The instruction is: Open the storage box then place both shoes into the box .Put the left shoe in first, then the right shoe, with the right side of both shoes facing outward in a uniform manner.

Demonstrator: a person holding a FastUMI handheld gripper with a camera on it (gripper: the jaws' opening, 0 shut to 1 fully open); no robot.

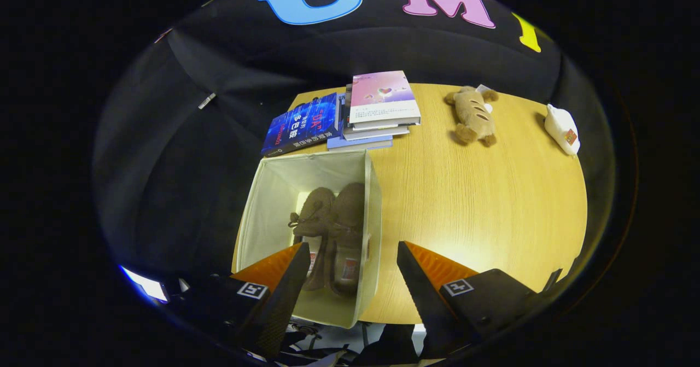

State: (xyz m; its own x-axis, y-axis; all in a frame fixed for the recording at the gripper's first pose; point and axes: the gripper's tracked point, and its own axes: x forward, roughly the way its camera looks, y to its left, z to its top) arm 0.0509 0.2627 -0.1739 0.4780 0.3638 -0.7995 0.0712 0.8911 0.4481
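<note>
An open cream fabric storage box (257, 208) stands at the near left corner of the wooden table (481, 203). Two brown shoes lie side by side inside it: one shoe (313, 214) toward the box's left, the other shoe (345, 230) against its right wall. My gripper (353, 255) hovers above the box's near right part, open, with nothing between its fingers. The left finger (284, 290) overlaps the box's inside and hides the near ends of the shoes; the right finger (432, 285) is over bare table just right of the box.
A stack of books (377, 110) lies beyond the box at the table's far edge, with a blue book (301, 123) beside it. A brown plush toy (473, 115) and a small white object (562, 129) lie at the far right.
</note>
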